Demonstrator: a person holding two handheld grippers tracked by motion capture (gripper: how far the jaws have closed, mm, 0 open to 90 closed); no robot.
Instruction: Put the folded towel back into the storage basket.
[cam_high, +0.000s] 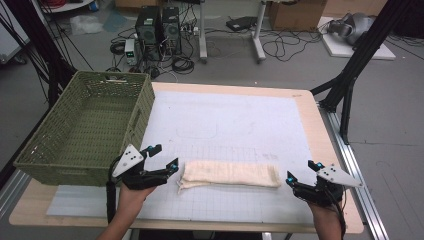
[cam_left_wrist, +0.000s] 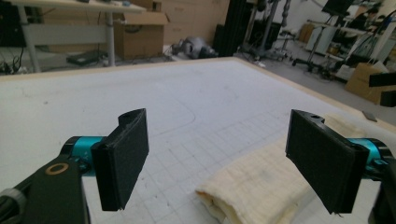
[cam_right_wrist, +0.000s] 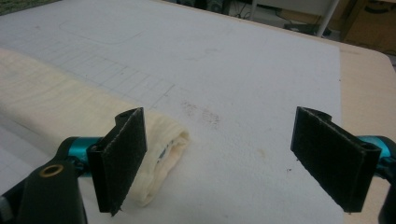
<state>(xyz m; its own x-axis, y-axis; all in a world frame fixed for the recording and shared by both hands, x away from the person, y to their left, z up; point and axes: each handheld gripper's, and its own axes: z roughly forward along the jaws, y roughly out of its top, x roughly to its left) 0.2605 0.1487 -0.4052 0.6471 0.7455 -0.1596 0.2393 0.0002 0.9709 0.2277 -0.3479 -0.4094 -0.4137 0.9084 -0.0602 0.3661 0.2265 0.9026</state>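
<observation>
The left gripper (cam_high: 161, 158) has its jaws spread wide with nothing between them. In the left gripper view the two black pads (cam_left_wrist: 122, 158) stand well apart, and the near end of the folded cream cloth (cam_high: 229, 174) lies low between them, closer to the pad on that view's right. From above, this gripper sits just beside the cloth's left end, apart from it.

The right gripper (cam_high: 302, 171) also has its jaws spread wide and holds nothing. In the right gripper view the cloth's rolled end (cam_right_wrist: 161, 154) lies partly behind the pad on that view's left side, while the other pad hangs over bare white mat. From above, this gripper is just off the cloth's right end, not touching it.

The cloth is a long, narrow folded strip lying flat, stretched sideways between the two grippers on the gridded part of the white mat (cam_high: 235, 120). The mat covers most of the desk (cam_high: 327, 150), whose pale wooden edge shows around it. Faint pencil outlines are drawn on the mat beyond the cloth.

A green woven basket (cam_high: 45, 155) stands left of the cloth, past the left gripper, at the desk's left edge. A hand holds each gripper from the near side of the cloth, and a black cable trails down from the left gripper.
</observation>
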